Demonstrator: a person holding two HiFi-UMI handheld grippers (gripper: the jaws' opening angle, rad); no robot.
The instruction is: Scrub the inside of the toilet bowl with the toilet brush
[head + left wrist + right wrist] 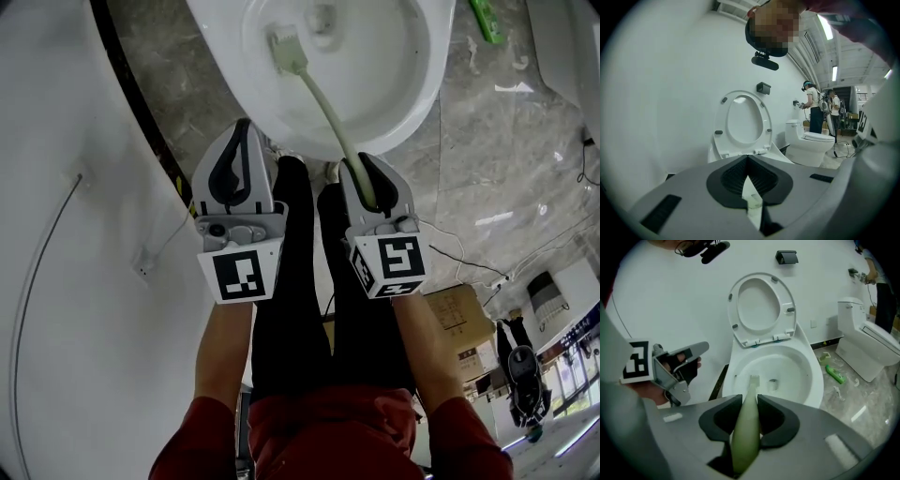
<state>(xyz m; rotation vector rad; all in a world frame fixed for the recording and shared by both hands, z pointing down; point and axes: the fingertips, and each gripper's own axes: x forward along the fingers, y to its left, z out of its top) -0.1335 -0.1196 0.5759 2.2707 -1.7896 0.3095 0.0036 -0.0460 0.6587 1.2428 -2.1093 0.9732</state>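
Toilet brush [323, 108], pale green, slim, pinched by right claw [750, 398]; left claw [747, 157] pressed together.

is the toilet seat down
No, the toilet seat stands raised behind the toilet bowl, where the right claw holds the toilet brush.

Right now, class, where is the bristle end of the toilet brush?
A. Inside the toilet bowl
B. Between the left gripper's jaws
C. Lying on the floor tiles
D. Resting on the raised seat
A: the right gripper is shut on the pale green handle of the toilet brush, and its bristle end reaches down inside the toilet bowl, near the drain.
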